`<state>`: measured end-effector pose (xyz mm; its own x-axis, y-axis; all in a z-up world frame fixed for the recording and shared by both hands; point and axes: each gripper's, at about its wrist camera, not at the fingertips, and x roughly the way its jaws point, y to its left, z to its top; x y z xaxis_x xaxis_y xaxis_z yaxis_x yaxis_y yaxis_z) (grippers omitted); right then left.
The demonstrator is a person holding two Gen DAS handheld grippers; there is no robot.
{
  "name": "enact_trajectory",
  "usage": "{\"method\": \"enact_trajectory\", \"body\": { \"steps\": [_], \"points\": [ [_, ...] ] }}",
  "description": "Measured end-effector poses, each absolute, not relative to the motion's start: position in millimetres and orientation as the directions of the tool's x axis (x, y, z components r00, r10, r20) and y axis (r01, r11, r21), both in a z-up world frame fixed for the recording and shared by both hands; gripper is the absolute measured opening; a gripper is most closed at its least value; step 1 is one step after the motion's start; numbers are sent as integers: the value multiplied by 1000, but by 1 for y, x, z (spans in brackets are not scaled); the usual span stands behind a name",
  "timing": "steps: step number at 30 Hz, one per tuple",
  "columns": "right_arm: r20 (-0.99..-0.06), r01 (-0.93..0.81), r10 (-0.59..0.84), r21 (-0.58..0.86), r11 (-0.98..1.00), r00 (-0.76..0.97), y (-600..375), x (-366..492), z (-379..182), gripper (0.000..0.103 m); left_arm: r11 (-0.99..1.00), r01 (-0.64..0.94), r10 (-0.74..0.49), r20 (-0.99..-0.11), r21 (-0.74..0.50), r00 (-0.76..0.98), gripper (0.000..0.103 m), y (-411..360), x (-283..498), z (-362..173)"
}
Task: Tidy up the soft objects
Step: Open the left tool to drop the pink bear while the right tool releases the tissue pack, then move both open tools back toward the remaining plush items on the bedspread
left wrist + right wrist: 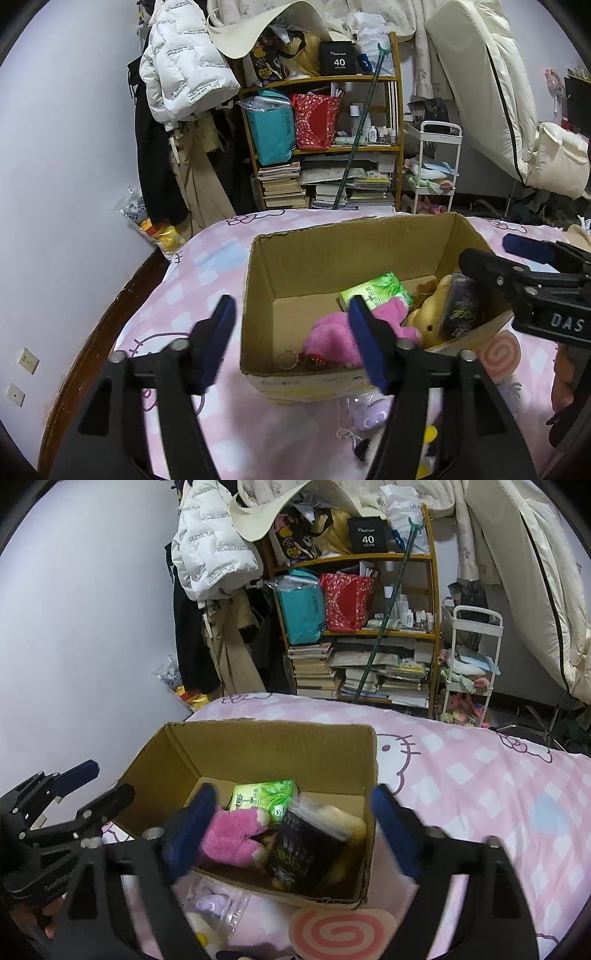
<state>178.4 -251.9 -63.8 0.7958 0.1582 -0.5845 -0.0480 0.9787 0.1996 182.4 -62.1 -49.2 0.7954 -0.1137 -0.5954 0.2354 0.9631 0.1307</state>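
Left gripper (291, 341), right gripper (293, 834): both open.

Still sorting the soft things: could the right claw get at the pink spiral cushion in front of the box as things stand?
Probably yes. The right claw is open and empty, and the pink spiral cushion lies uncovered on the bedspread just before the cardboard box, below the fingers.

The right tool (293, 830) hangs open above the cardboard box (258, 746) of plush toys (232, 834).
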Motion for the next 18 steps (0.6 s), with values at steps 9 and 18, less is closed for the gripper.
{"method": "enact_trajectory", "body": {
  "steps": [9,18],
  "points": [
    [-583,-47,147,184,982,799,-248,163,-59,99,971,196,-81,-588,134,805,86,-54,175,-49],
    [-597,-37,127,162,986,792,-247,132,-55,101,971,206,-87,-621,122,779,92,-48,152,-49]
  ]
}}
